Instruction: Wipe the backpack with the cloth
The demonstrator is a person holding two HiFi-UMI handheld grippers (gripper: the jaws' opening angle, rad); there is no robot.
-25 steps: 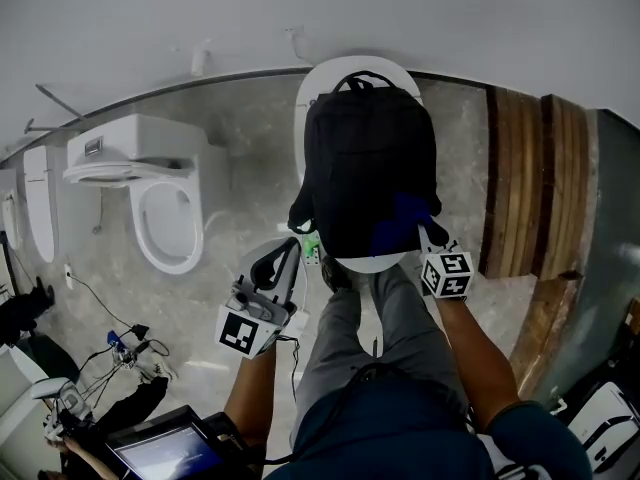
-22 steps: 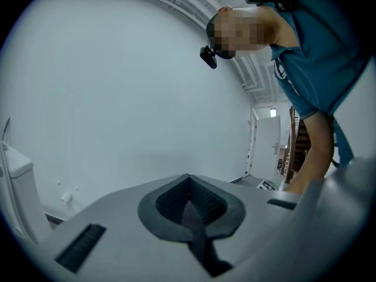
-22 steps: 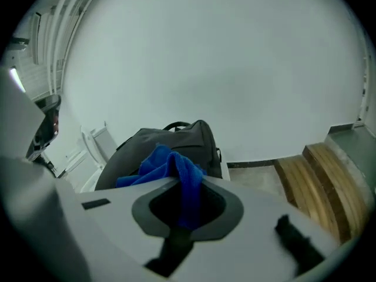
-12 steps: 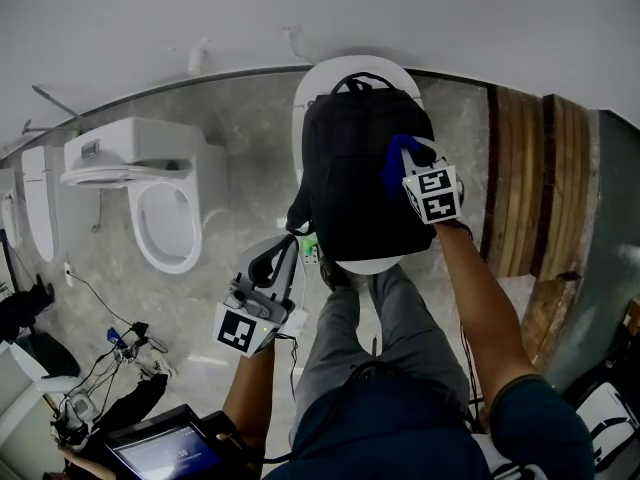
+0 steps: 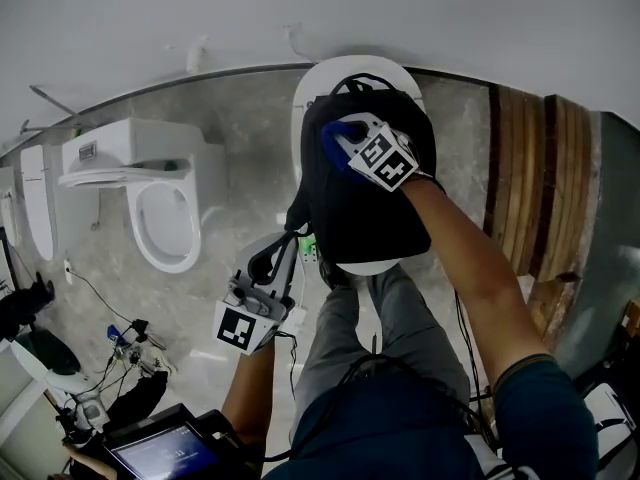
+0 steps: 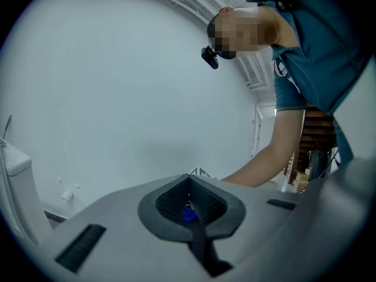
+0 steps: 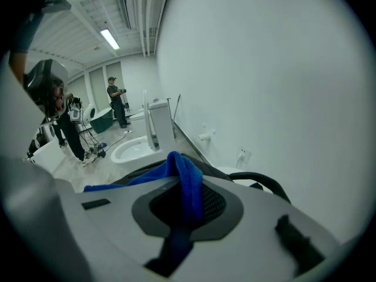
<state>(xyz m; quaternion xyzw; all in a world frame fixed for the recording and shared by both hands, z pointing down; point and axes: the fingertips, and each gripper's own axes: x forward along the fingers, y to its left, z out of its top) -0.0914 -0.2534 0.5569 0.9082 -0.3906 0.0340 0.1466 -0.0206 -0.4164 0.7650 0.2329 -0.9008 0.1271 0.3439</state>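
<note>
Right gripper (image 5: 342,136) clamps cloth (image 7: 187,181), seemingly on backpack (image 5: 365,203)

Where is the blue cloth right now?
In the head view, the blue cloth is clamped in the right gripper. It lies against the upper part of the black backpack, just below its top handle.

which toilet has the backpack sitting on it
The toilet straight ahead of the person, at top centre: its closed top carries the black backpack. The toilet to its left has nothing on it, and its bowl is open.
</note>
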